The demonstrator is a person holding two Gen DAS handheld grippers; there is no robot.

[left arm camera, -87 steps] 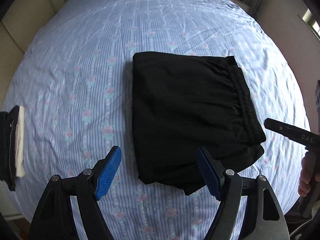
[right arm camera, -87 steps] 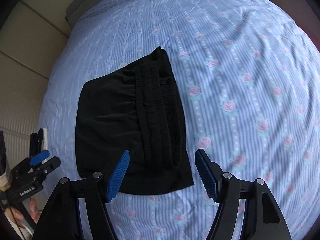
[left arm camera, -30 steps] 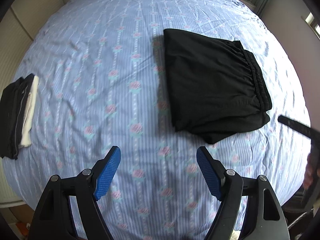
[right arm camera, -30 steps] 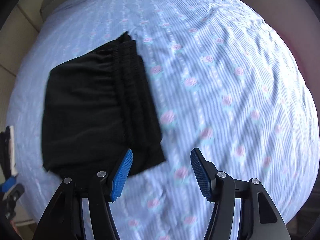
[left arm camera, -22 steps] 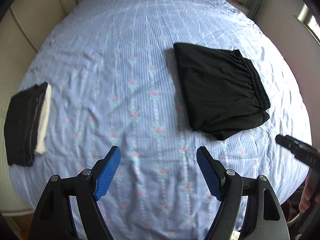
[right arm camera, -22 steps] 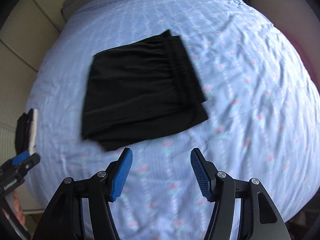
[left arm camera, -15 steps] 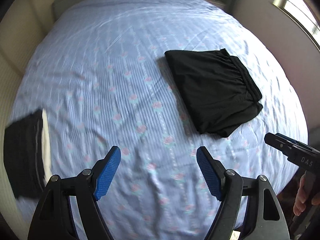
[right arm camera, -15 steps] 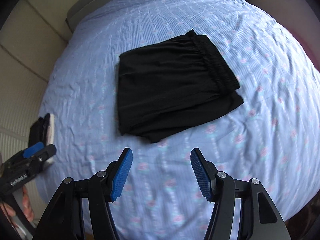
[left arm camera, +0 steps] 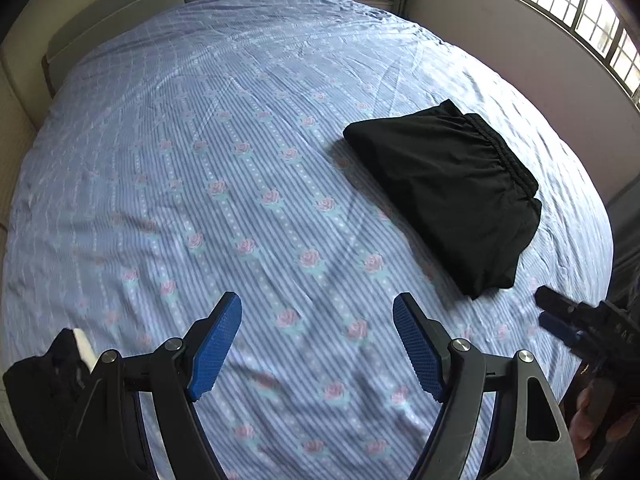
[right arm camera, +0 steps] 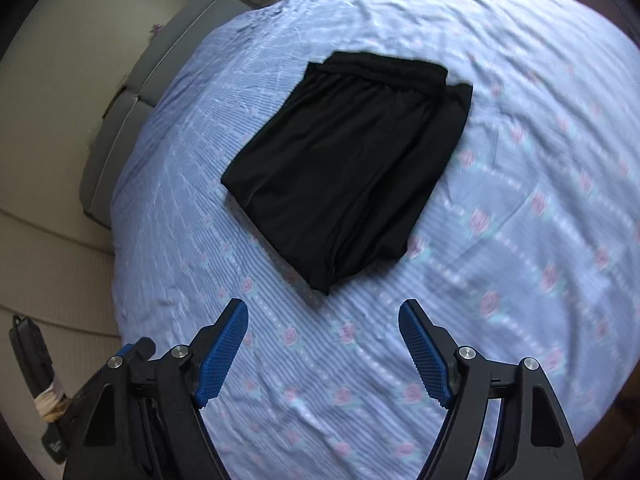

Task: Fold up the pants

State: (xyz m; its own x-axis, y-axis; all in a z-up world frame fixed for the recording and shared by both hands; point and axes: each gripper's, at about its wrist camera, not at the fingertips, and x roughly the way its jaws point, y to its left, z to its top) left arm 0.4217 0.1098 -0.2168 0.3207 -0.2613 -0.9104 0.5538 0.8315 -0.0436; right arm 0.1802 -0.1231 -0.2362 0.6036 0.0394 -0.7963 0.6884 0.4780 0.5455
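The black pants lie folded into a compact rectangle on the right half of the bed, waistband toward the wall. In the right wrist view the pants sit well ahead of the fingers. My left gripper hovers open over bare sheet, with nothing between its blue pads. My right gripper also hangs over bare sheet; its jaws are opening and hold nothing. The right gripper's tip shows at the right edge of the left wrist view, below the pants, held by a hand.
A blue striped sheet with roses covers the bed. A stack of dark folded clothes lies at the lower left edge. A grey headboard is at the far end, with a wall and window on the right.
Both grippers have pulled back from the pants, which now look smaller and farther away. Both views have rolled. The right gripper's jaws stand wider than before. The pants have not moved.
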